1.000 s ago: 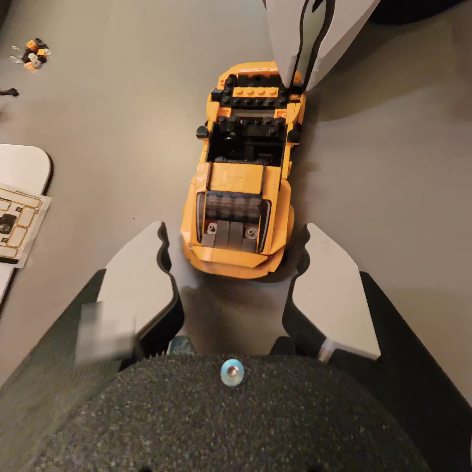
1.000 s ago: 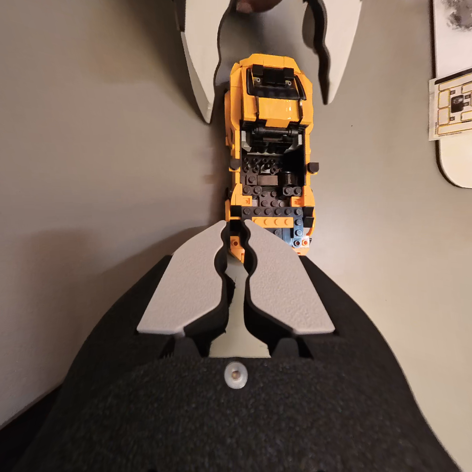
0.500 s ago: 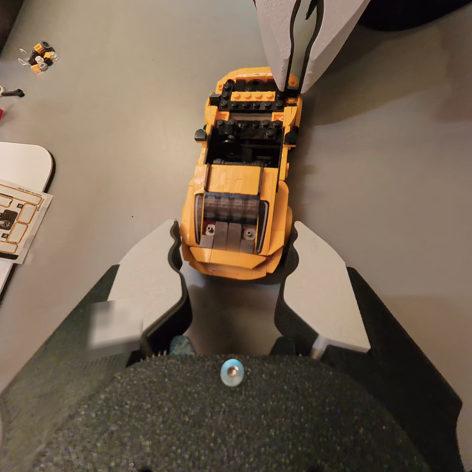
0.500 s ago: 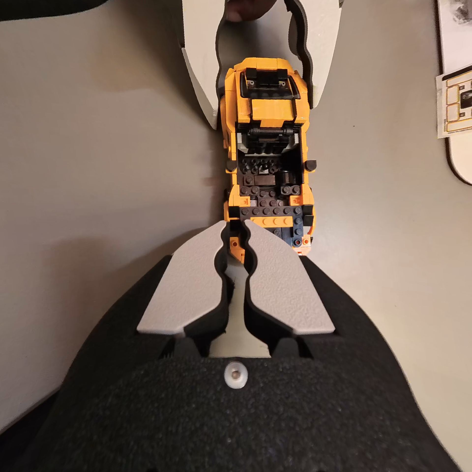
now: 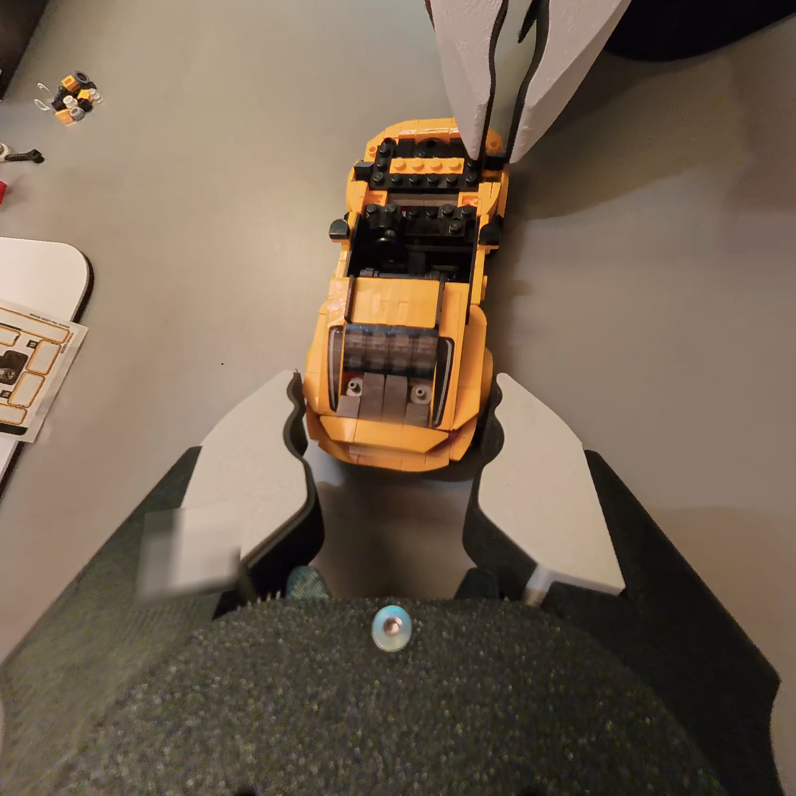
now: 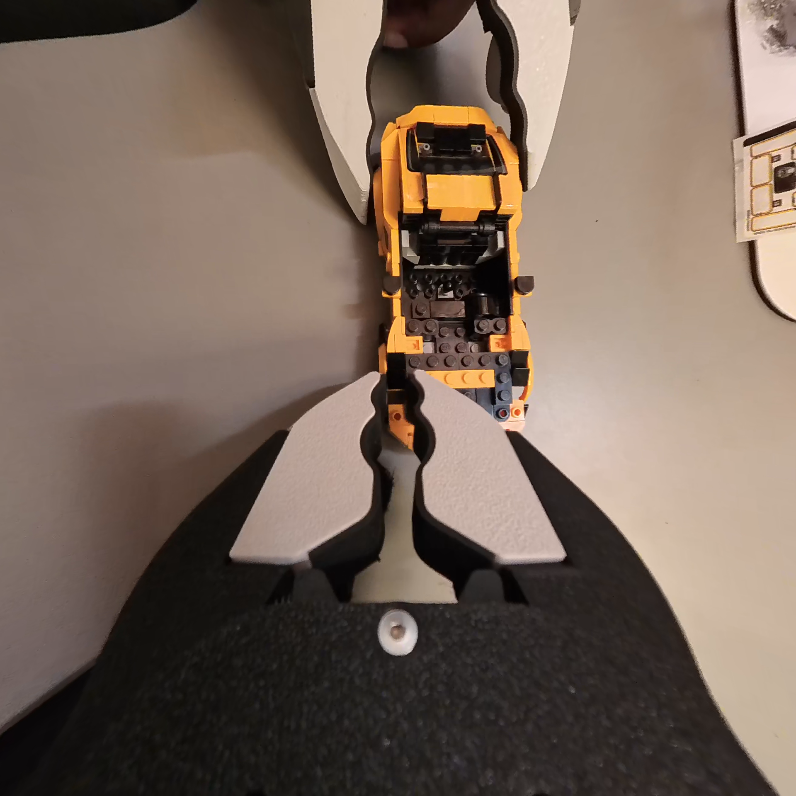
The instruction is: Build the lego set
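Orange and black, the lego car [image 5: 405,301] sits on the grey counter [image 5: 624,344] with no roof on, so the black seats inside show. Its long side runs straight from one claw to the other. One end, with a sloped dark window, points at the left claw [image 5: 398,405]. The other end, flat and full of black studs, points at the right claw [image 6: 398,383].

The left claw is wide open, with one finger on each side of the car's near end. The fingers look very close to the car's sides, but I cannot tell if they touch. The right claw is nearly closed and pinches a corner of the studded end of the car.

Only the left wrist view shows a little pile of loose lego bits [image 5: 73,97] far off by the counter's edge. Both views show a sticker sheet [image 5: 30,379] lying on a white board [image 5: 38,275]. Only the right wrist view shows a person's fingertip [image 6: 409,30] behind the left claw.
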Action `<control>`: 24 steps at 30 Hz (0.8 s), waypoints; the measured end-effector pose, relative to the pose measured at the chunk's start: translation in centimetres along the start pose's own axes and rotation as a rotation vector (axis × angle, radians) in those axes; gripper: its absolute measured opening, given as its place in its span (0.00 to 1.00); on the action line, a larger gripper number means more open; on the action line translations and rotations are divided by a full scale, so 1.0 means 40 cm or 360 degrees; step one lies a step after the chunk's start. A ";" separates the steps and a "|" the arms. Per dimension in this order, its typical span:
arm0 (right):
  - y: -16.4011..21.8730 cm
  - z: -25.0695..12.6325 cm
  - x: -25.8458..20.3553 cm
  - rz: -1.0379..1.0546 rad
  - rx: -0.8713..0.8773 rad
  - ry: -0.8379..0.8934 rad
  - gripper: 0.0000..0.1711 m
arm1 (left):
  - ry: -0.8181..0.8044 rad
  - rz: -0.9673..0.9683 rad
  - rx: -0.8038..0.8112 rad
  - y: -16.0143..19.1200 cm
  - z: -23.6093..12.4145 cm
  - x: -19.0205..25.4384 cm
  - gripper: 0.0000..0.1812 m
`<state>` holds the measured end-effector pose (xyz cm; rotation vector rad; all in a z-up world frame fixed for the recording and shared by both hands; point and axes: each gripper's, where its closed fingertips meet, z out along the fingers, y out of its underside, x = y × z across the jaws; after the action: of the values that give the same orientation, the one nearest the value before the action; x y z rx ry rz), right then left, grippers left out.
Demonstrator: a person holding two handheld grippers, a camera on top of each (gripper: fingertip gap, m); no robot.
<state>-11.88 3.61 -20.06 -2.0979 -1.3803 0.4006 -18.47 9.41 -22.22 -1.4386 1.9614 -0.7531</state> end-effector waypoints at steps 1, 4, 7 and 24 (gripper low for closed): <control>0.000 0.000 0.000 -0.0002 0.0000 0.0001 0.05 | 0.0000 0.0000 0.0001 0.000 0.000 0.000 0.44; 0.000 0.001 0.000 -0.0011 0.0000 0.0009 0.05 | 0.0000 -0.0002 0.0003 0.000 0.000 0.000 0.44; 0.000 0.001 0.001 -0.0018 0.0001 0.0020 0.05 | 0.0001 -0.0003 0.0005 0.000 0.000 0.000 0.44; 0.003 0.003 0.007 -0.0030 -0.0020 0.0039 0.09 | 0.0001 -0.0008 0.0010 -0.001 0.001 0.000 0.44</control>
<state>-11.73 3.87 -20.20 -2.0913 -1.3911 0.3587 -18.43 9.41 -22.21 -1.4403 1.9546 -0.7616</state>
